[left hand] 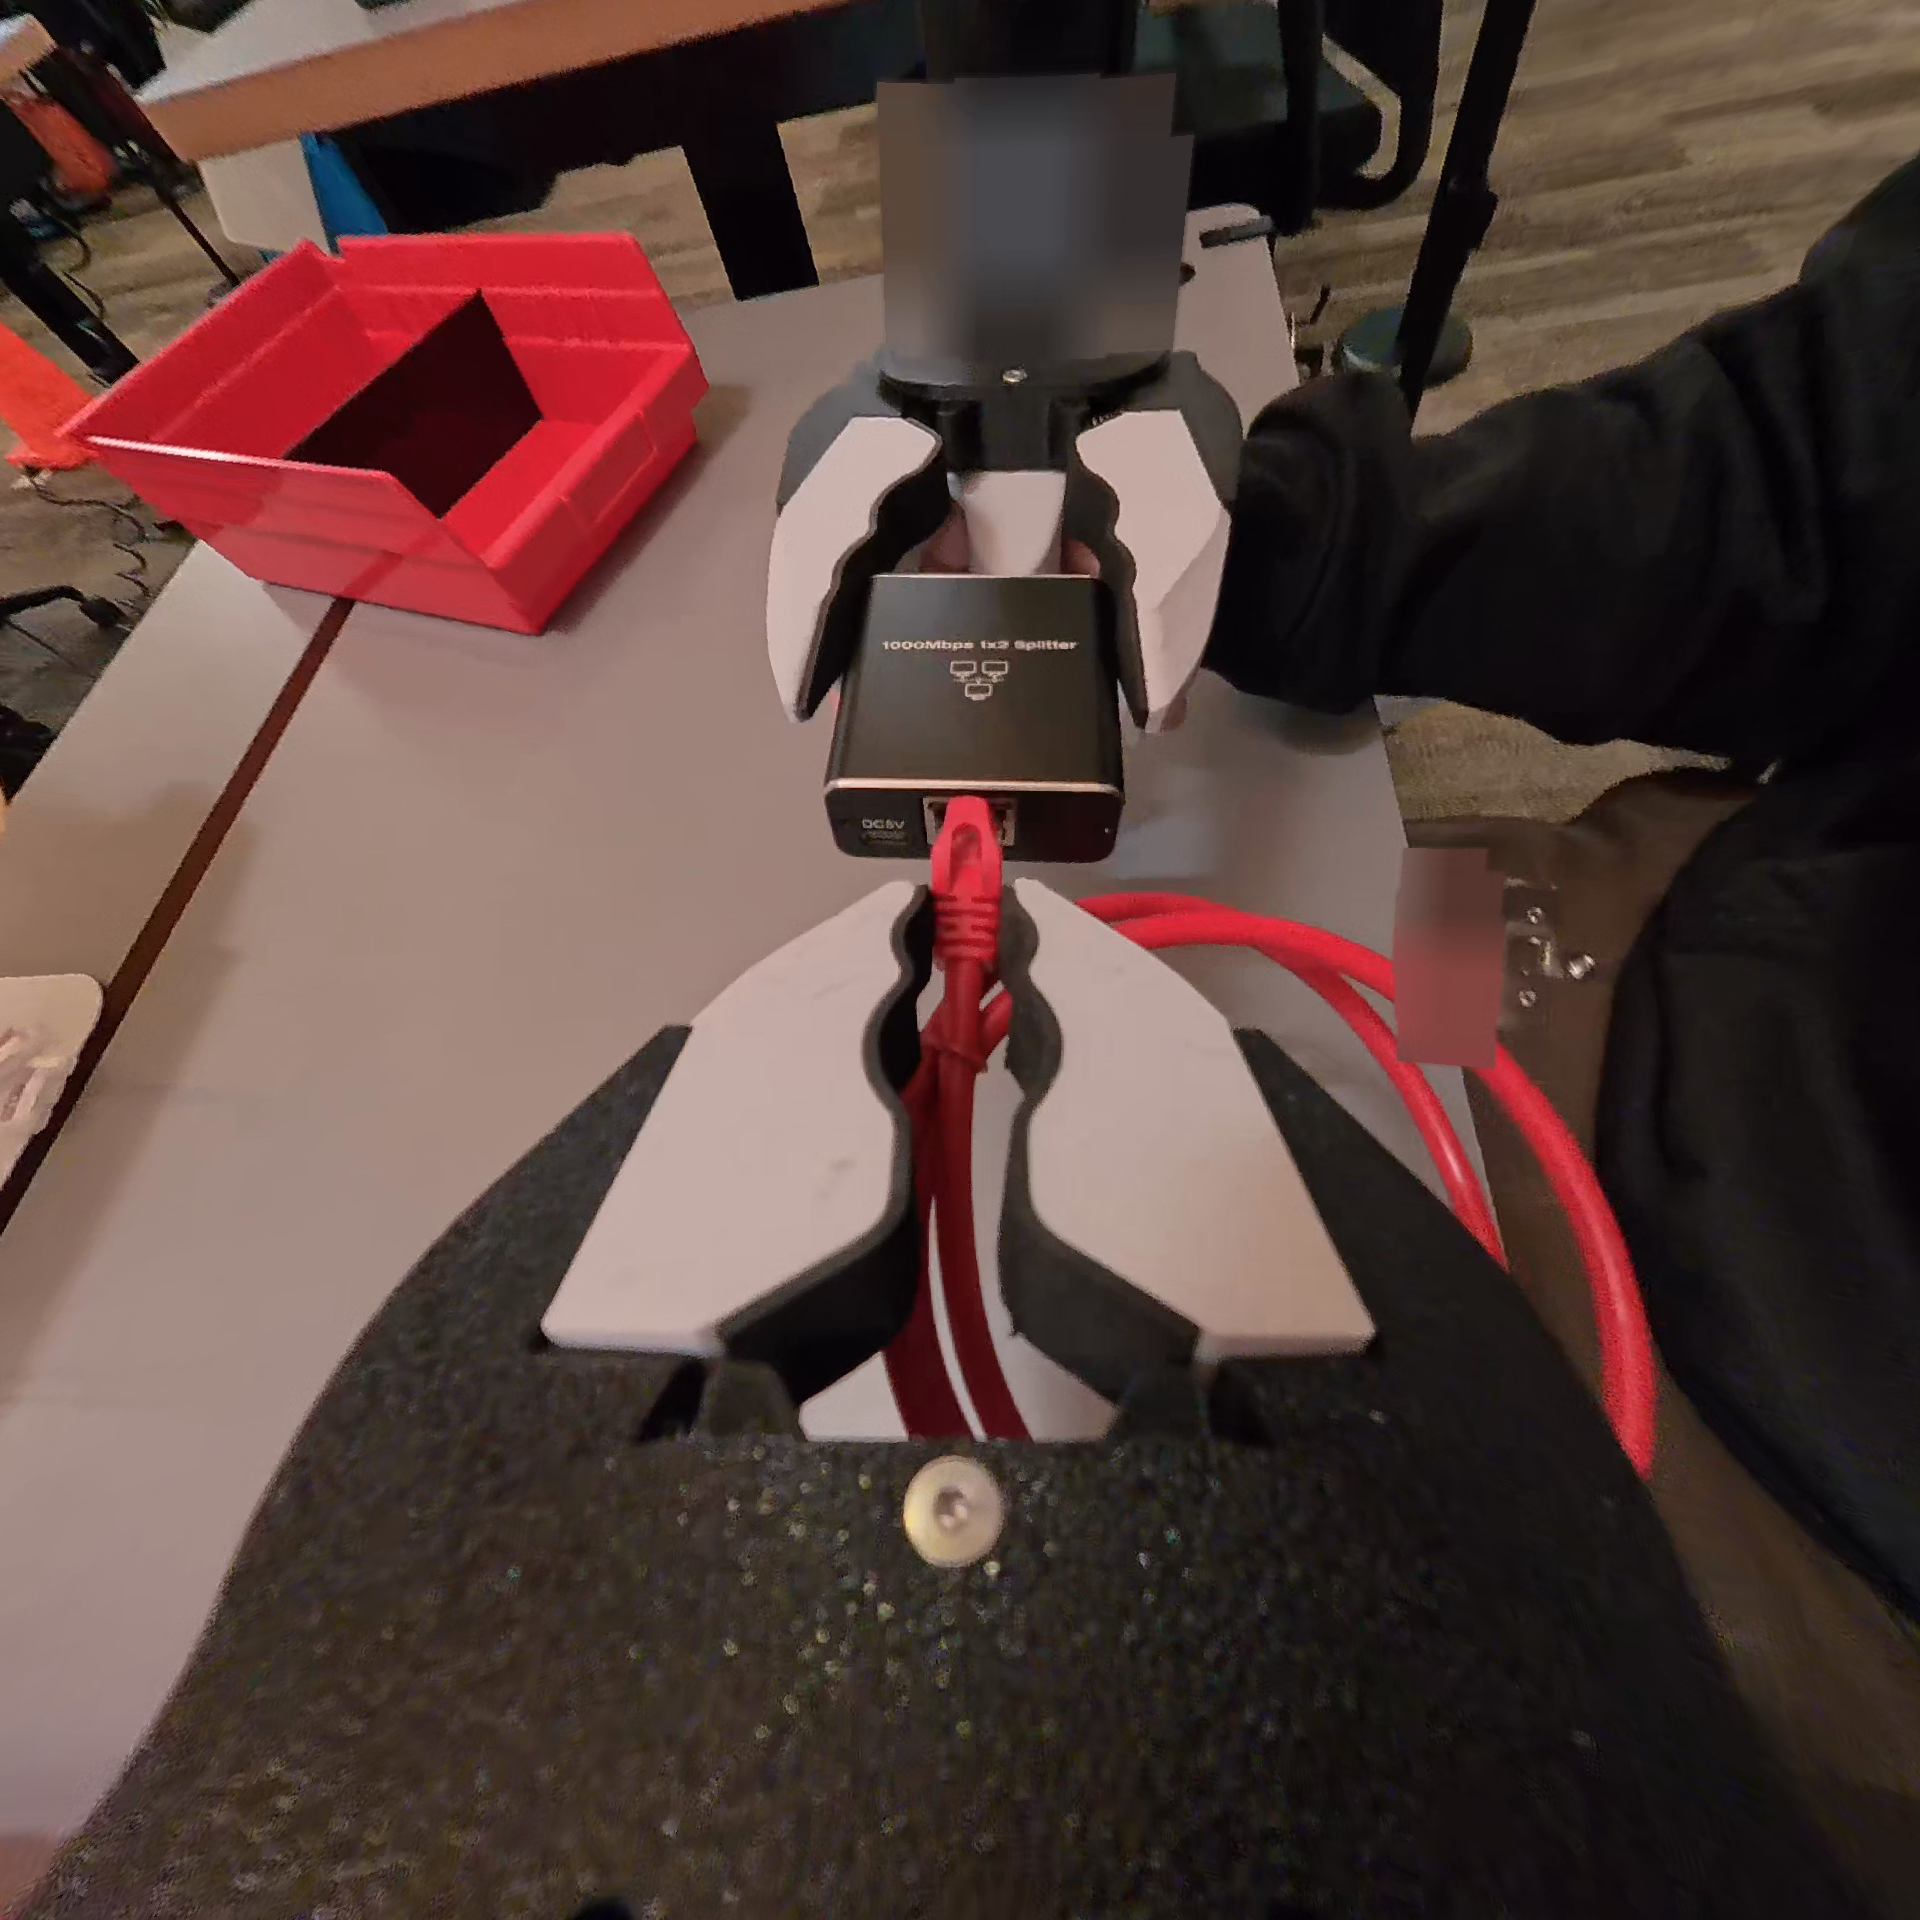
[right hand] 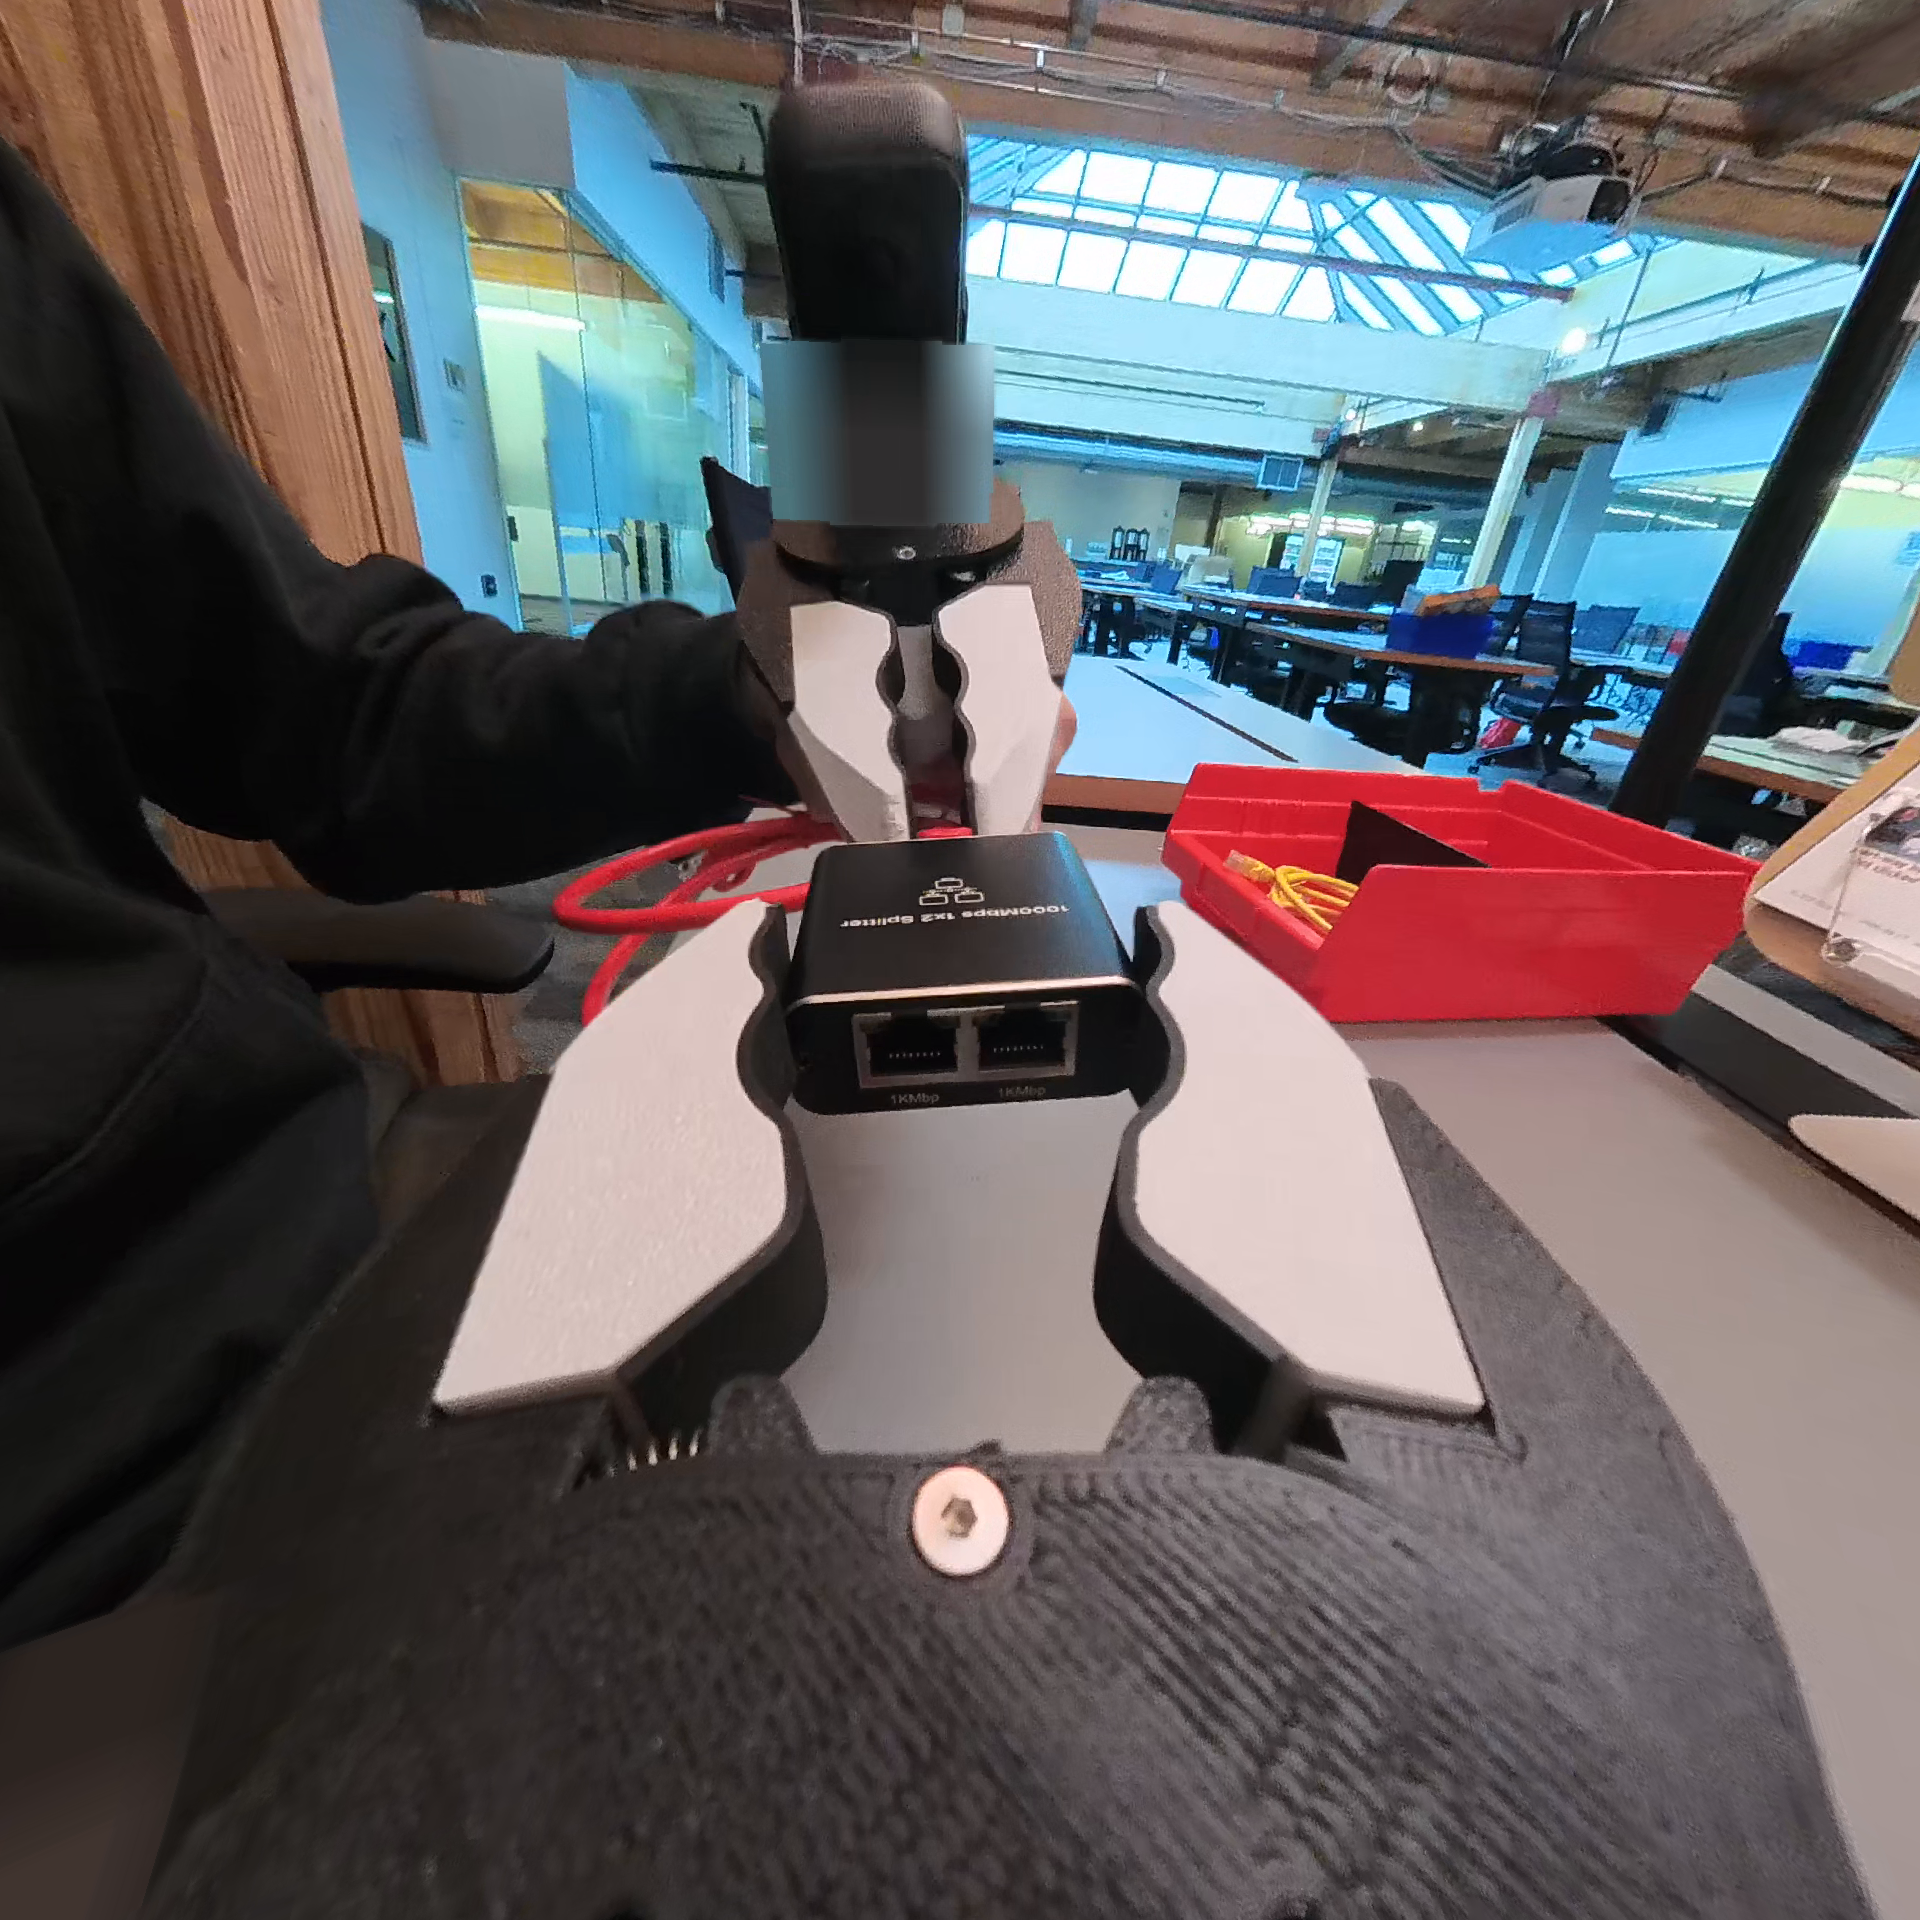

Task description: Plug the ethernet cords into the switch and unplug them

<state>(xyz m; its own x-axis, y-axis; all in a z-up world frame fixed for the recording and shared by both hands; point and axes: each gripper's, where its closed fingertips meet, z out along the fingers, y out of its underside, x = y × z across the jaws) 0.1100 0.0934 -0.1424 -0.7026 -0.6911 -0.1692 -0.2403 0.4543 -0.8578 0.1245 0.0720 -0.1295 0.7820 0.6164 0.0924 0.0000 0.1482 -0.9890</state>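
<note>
left tool (left hand: pixel 964 896) clamped on red ethernet cord (left hand: pixel 968 914) | right tool (right hand: pixel 956 914) gripping black switch (right hand: pixel 951 956) | red bin (right hand: pixel 1475 914) right of frame, holding yellow cable (right hand: pixel 1299 888)

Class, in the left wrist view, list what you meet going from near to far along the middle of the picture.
left gripper → red ethernet plug → black switch → right gripper
</note>
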